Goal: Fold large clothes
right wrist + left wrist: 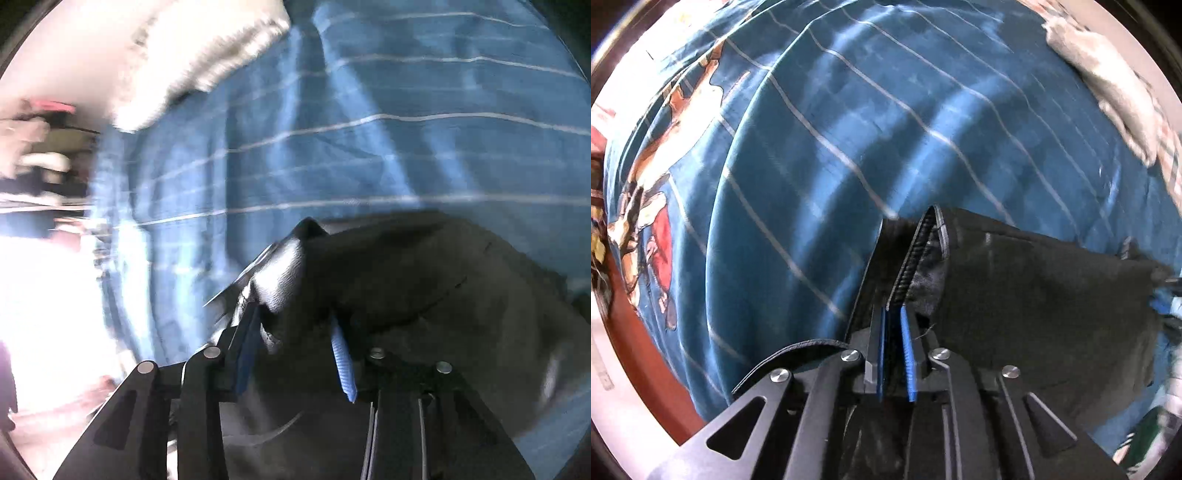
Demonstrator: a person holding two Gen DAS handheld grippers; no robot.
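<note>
both jaws grip a black garment [1034, 280] over a blue striped bedsheet [849, 129]; white cloth [1108, 81] beyond.

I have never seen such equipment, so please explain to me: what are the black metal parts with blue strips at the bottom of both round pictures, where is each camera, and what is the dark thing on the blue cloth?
No robot arm is here. A person holds a two-finger gripper in each hand, and each carries a fisheye camera looking along its fingers, hence the round pictures.

The left gripper is shut on the edge of a black garment, beside its zipper. The right gripper has another part of the same garment between its blue pads.

The garment lies on a blue striped bedsheet. A white cloth lies farther away.
</note>
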